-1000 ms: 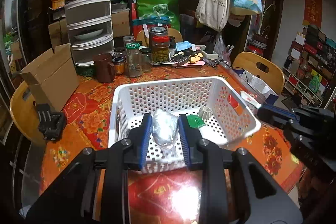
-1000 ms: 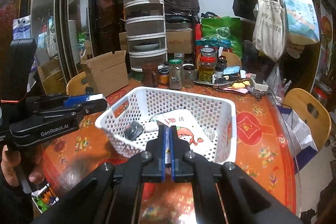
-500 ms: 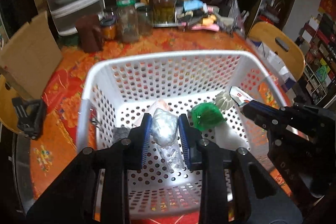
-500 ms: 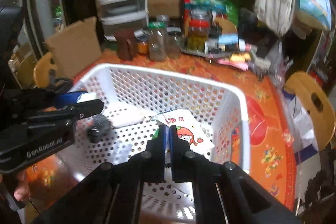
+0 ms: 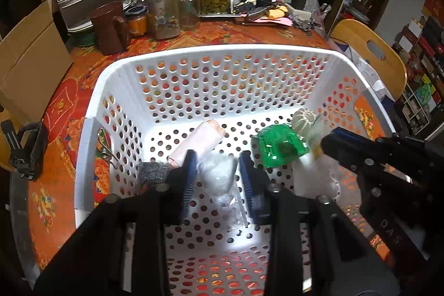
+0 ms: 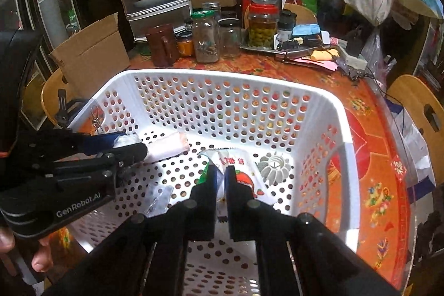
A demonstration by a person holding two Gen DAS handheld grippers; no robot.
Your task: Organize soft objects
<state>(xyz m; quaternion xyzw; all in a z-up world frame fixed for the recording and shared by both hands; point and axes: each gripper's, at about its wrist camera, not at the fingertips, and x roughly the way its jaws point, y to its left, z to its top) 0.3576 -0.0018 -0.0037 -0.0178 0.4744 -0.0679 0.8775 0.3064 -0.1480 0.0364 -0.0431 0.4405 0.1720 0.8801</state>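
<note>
- Two grippers hung over the white basket [image 5: 194,54] on the orange-patterned desk [image 5: 63,90], both tipped down into it; a second before, they had been held higher, back from its near rim, so both had come in and down.
- The left gripper [image 5: 217,174] had just been opening: its jaws stood clearly apart with the clear plastic bag [image 5: 219,176] between them, where half a second earlier the blue pads had pinched that bag tight. The bag looked to be slumping toward the basket floor, and I judged the pads no longer pressed it.
- The right gripper [image 6: 220,182] had just begun parting as well, but only to a narrow slot. The white snack packet [image 6: 238,171] with its red tomato print lay in and under that slot; whether the pads were pressing on it I could not tell.
- Already on the basket floor were a pink roll [image 5: 199,143] at the far left, a grey scrap [image 5: 152,171] near the left jaw, a green pouch [image 5: 280,143] to the right, and a white ribbed mould [image 5: 304,118] just beyond it.
- My reading was that both deliveries had reached the release step: the bag was as good as dropped and the packet close to it. Lifting clear without snagging the limp plastic seemed the remaining care.
</note>
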